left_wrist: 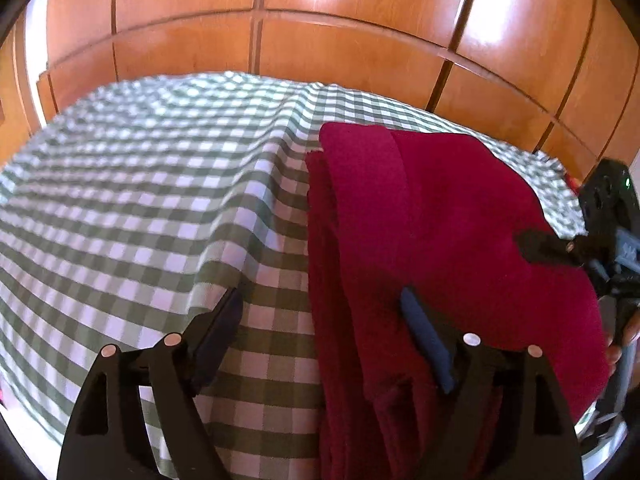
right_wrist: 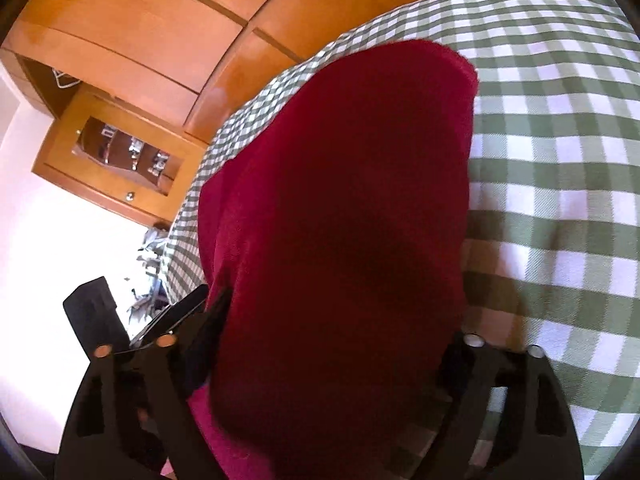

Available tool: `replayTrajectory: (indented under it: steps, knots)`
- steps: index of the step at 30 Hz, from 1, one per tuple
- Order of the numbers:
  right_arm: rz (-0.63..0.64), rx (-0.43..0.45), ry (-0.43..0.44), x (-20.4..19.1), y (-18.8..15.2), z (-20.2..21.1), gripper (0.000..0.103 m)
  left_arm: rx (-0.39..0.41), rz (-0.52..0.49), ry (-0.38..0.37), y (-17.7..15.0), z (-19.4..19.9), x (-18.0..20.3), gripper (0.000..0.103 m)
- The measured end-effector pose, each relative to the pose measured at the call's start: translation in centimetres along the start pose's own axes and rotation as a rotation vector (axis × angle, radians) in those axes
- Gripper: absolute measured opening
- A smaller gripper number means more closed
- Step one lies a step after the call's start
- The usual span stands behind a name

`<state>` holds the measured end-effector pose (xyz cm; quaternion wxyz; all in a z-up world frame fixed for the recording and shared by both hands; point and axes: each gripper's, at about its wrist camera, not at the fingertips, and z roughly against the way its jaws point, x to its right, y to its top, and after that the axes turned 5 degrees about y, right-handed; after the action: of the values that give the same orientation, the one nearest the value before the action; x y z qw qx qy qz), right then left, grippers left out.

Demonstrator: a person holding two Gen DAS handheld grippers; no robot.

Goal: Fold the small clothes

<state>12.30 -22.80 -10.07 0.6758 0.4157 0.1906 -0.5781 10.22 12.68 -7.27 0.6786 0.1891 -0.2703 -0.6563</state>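
Note:
A dark red garment (left_wrist: 432, 240) lies folded in layers on the green-and-white checked cloth (left_wrist: 160, 200). My left gripper (left_wrist: 324, 300) is open. Its right finger (left_wrist: 424, 332) rests on the red fabric and its left finger (left_wrist: 220, 332) is over the checked cloth. My right gripper shows at the right edge of the left wrist view (left_wrist: 560, 246), its finger on the garment's right side. In the right wrist view the red garment (right_wrist: 340, 220) fills the middle, between the spread jaws of my right gripper (right_wrist: 332, 320). Its right fingertip is hidden by fabric.
The checked cloth (right_wrist: 552, 160) covers a raised surface. Orange wooden wardrobe doors (left_wrist: 320, 40) stand behind it. A wooden cabinet with a glass front (right_wrist: 120, 152) and a white wall are to the left in the right wrist view.

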Motion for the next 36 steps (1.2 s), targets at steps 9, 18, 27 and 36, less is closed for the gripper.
replayTrajectory:
  steps: [9,18,27,36]
  knots:
    - [0.082,0.072,-0.022,-3.6,-0.6,2.7,0.046,-0.025,0.063,-0.248,-0.7,-0.2,-0.7,0.031]
    - [0.121,0.267,-0.051,-4.3,0.4,11.7,0.044,-0.005,-0.074,-0.307,2.3,0.5,5.8,0.005]
    - [-0.041,0.542,-0.247,5.5,2.2,24.4,0.044,0.002,-0.326,-0.354,9.7,-2.9,24.1,0.003]
    - [-0.326,0.56,-0.408,19.8,-1.4,27.6,0.051,-0.055,-0.636,-0.129,6.7,-10.4,39.1,0.008]
